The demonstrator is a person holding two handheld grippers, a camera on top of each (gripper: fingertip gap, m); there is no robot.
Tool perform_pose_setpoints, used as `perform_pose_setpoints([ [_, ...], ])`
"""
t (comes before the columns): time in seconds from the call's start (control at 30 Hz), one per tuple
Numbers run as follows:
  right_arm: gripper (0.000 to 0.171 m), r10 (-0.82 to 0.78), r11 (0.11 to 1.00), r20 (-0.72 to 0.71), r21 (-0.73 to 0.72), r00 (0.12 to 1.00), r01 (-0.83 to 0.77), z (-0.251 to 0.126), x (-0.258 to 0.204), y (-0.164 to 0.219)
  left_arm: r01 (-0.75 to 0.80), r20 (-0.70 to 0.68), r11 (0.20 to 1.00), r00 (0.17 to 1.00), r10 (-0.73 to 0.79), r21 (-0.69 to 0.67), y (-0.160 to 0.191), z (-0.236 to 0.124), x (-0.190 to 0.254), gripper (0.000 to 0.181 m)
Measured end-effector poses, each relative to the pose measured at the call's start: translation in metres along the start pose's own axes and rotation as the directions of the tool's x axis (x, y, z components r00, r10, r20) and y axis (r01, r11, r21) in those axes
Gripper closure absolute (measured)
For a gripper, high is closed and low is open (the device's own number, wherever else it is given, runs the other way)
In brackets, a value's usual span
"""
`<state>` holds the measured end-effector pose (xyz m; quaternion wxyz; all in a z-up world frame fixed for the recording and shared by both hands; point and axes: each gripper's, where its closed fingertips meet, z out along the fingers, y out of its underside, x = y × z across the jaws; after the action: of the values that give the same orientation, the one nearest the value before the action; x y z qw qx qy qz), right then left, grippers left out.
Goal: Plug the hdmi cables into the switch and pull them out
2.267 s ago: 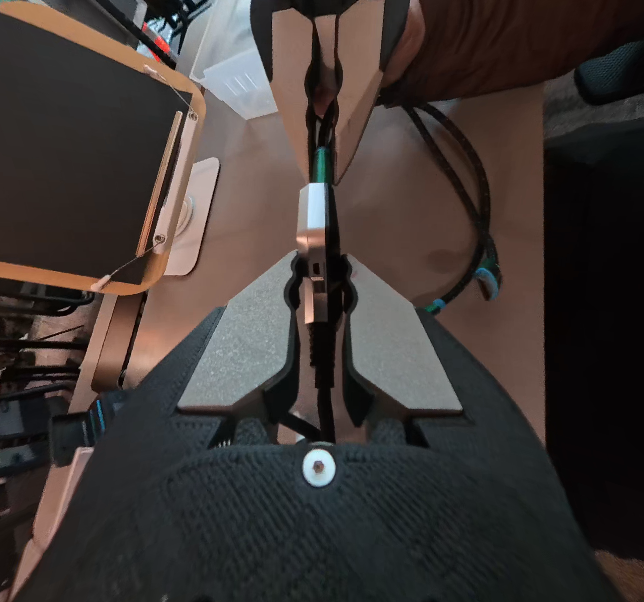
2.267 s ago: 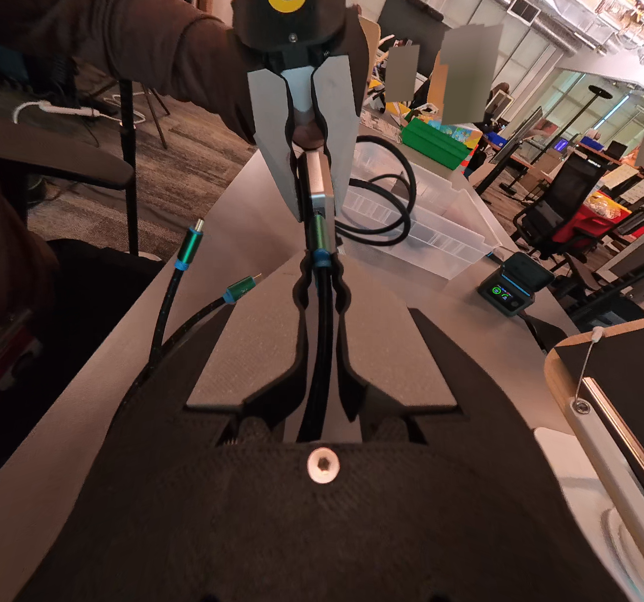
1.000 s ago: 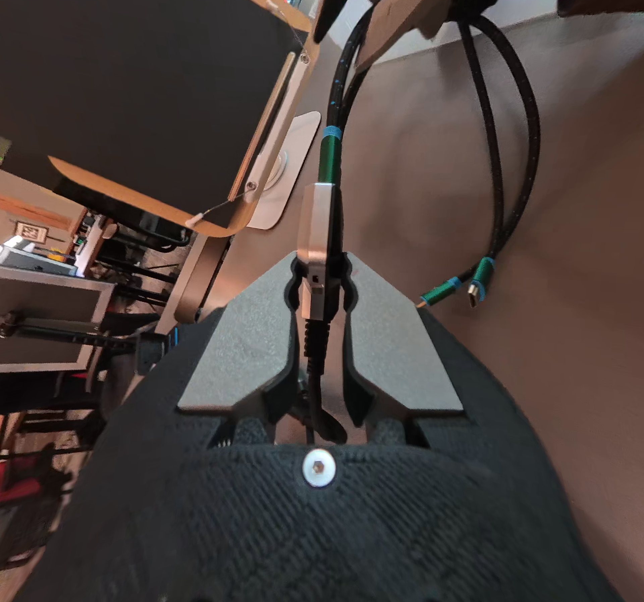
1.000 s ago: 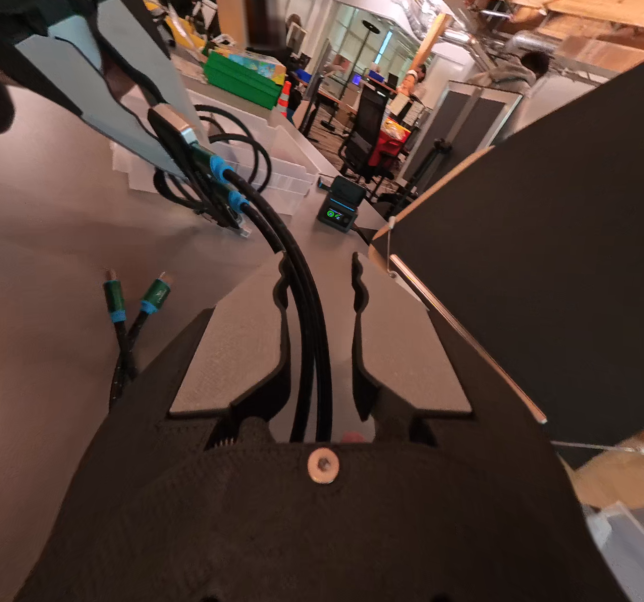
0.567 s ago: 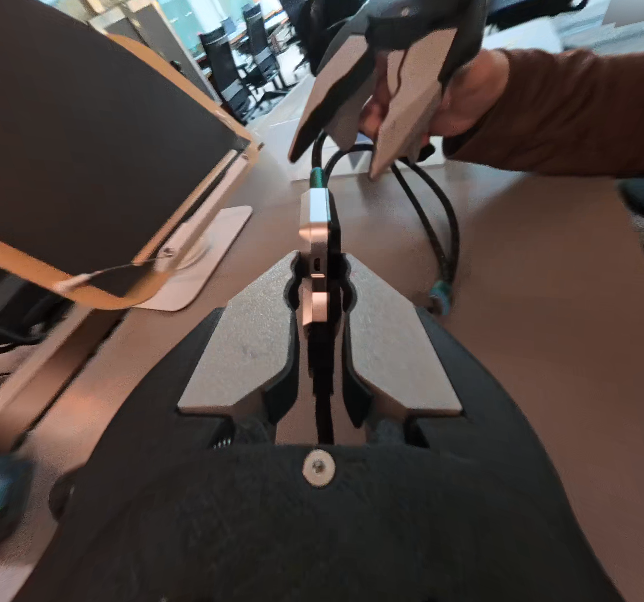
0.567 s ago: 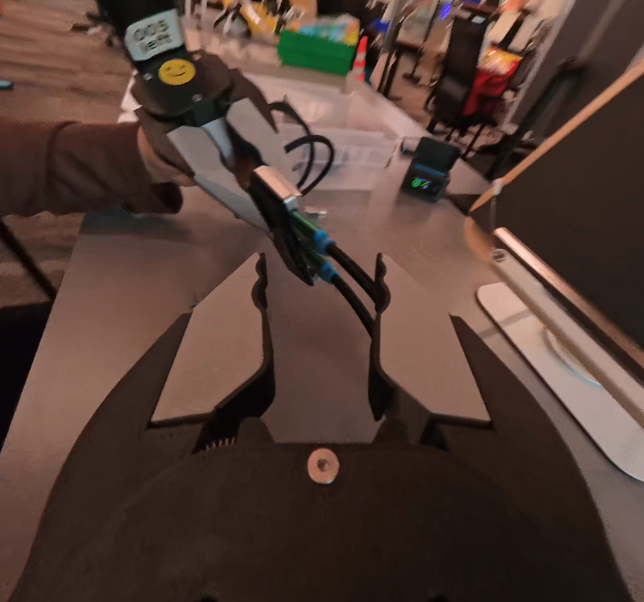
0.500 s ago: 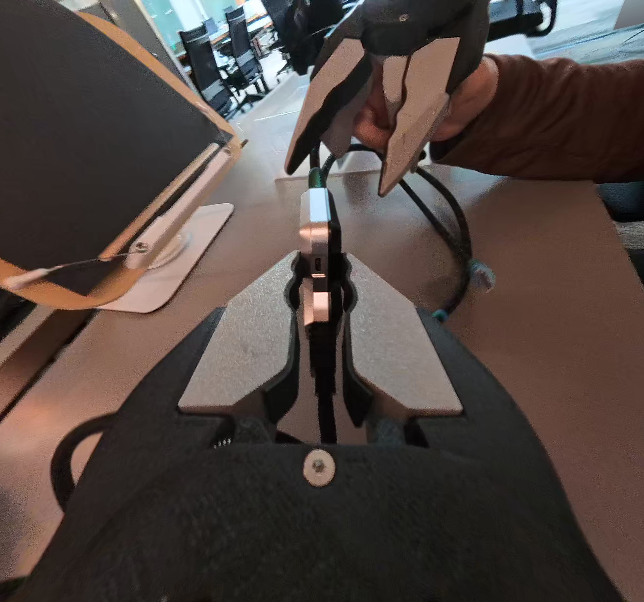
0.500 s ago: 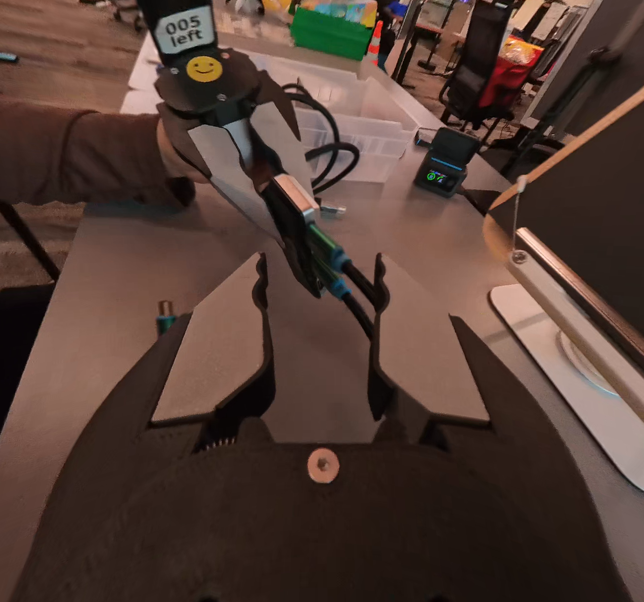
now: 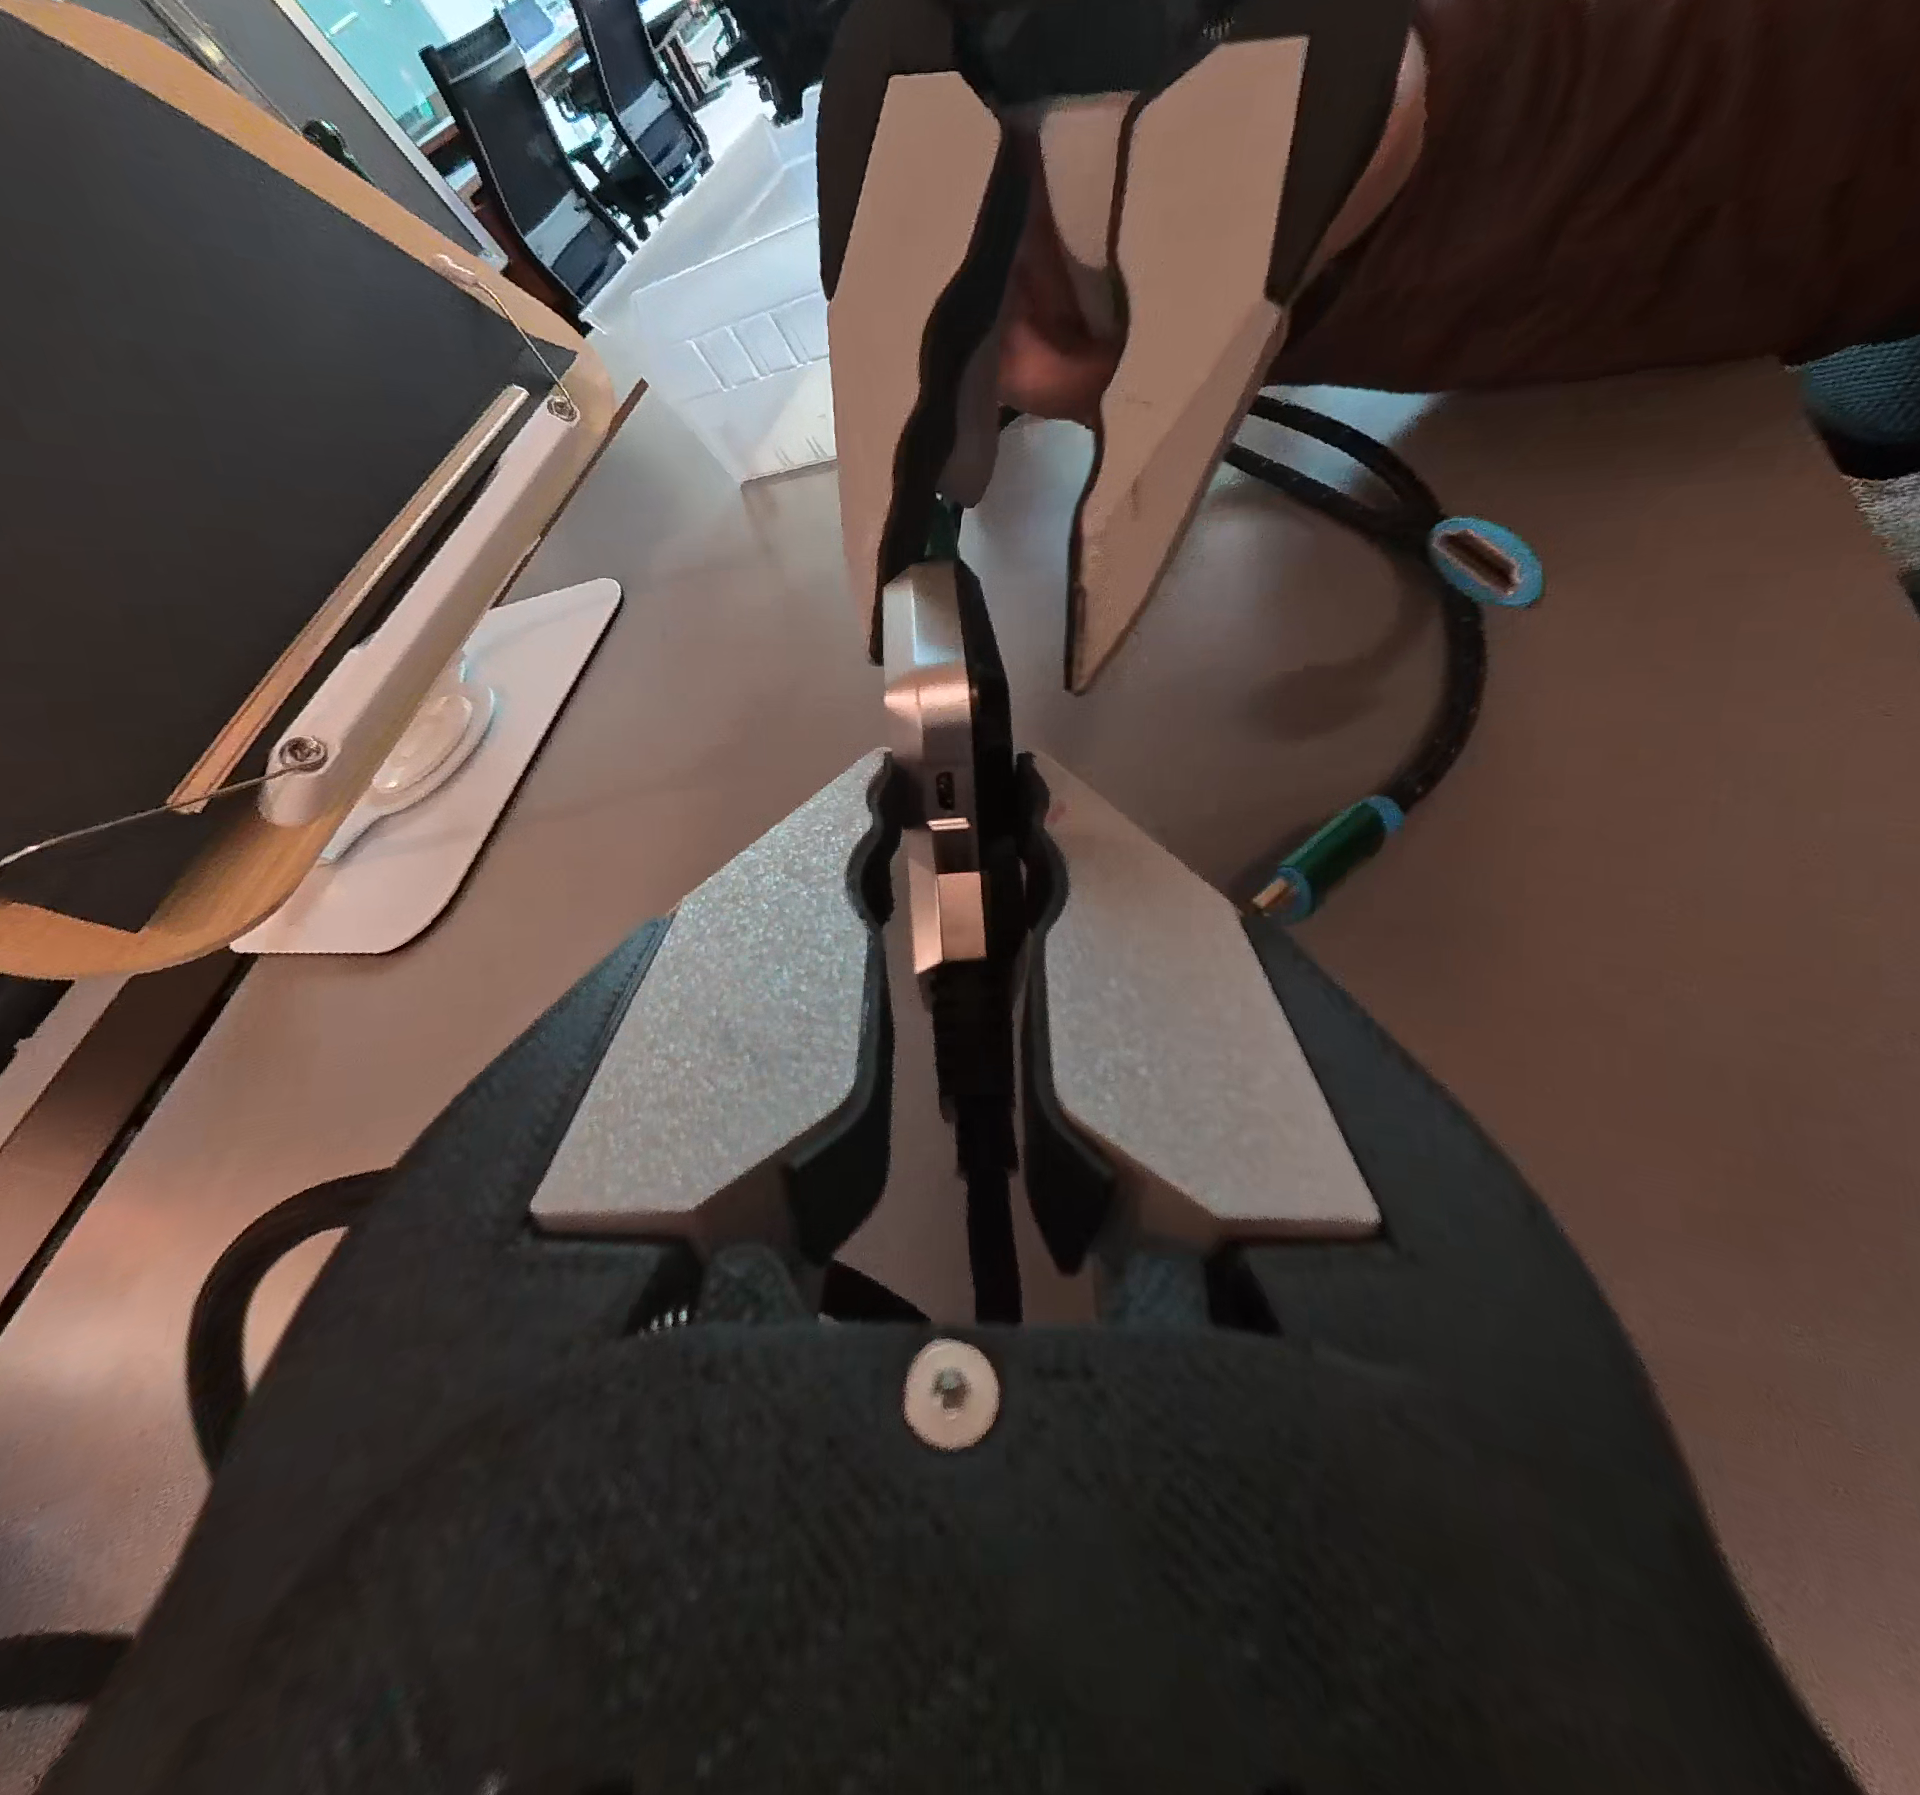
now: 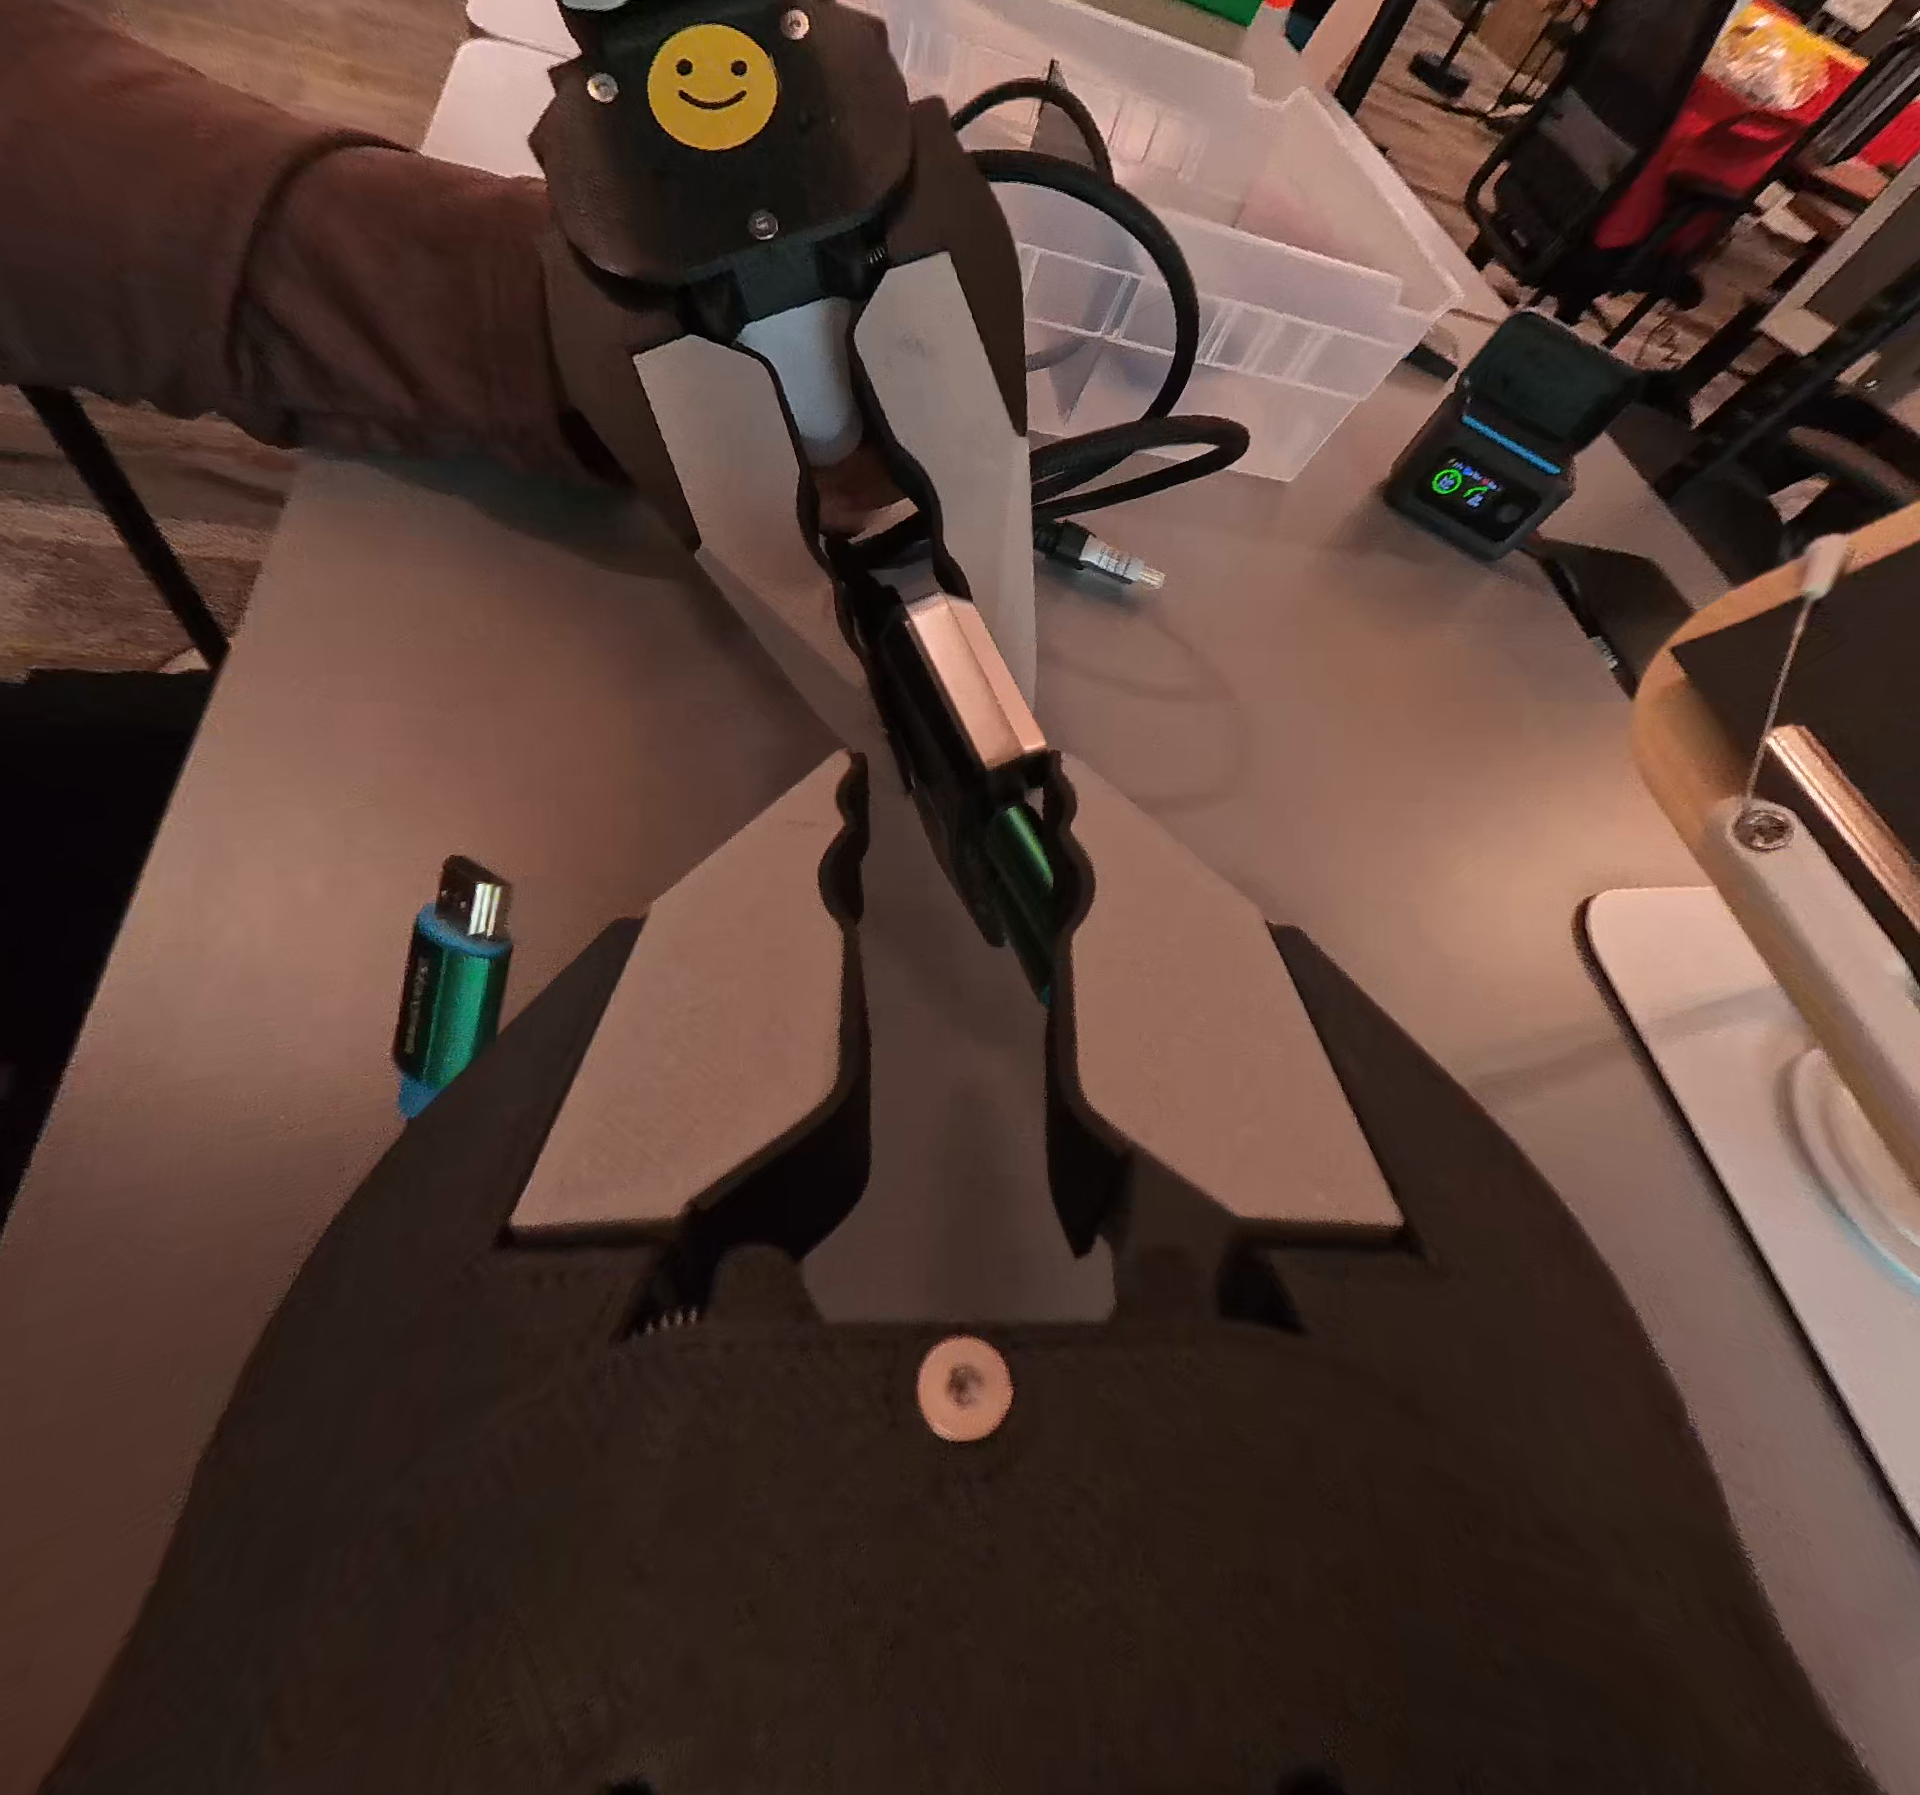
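Note:
My left gripper [image 9: 956, 779] is shut on the small silver and black HDMI switch [image 9: 930, 706] and holds it above the table. Two green-sleeved HDMI plugs [image 10: 1023, 852] sit in the switch's [image 10: 966, 685] far end. My right gripper [image 10: 956, 789] is open, with its fingers on either side of those plugs; the plugs lie against its right finger. It faces me in the left wrist view [image 9: 982, 654]. The left gripper [image 10: 935, 665] comes down from the top of the right wrist view. The cables' free ends lie on the table: a green plug [image 9: 1330, 852] and a blue-ringed plug [image 9: 1481, 566]. One free end shows in the right wrist view [image 10: 452, 976].
A black monitor [image 9: 208, 343] on a white stand base [image 9: 416, 810] is at the left. A clear plastic bin [image 10: 1247, 218], a small black device with a lit screen [image 10: 1486, 478] and a black cable with a metal plug [image 10: 1107, 561] lie beyond. The person's brown sleeve [image 9: 1610, 166] reaches across. Both grippers' tips are close together, under 4 cm apart.
The right gripper has let the cables slip out, come up to the switch and narrowed its jaws around the plugs. The left gripper has tilted level, still holding the switch.

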<state>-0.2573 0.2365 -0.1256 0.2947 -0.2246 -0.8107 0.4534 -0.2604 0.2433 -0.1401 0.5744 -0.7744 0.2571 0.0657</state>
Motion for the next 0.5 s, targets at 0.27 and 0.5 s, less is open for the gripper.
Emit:
perform_pose_setpoints([
  [0.27,0.150,-0.053,0.992,-0.011,-0.116,0.999,0.051,0.002,0.000,0.009,-0.074,0.000,0.997,0.997,0.074,-0.024,0.001,0.002,0.007,0.161],
  [0.5,0.150,-0.135,0.924,0.052,-0.353,0.989,0.145,0.014,0.003,0.016,-0.074,0.008,0.997,0.997,0.074,-0.030,0.002,-0.001,0.005,0.161],
])
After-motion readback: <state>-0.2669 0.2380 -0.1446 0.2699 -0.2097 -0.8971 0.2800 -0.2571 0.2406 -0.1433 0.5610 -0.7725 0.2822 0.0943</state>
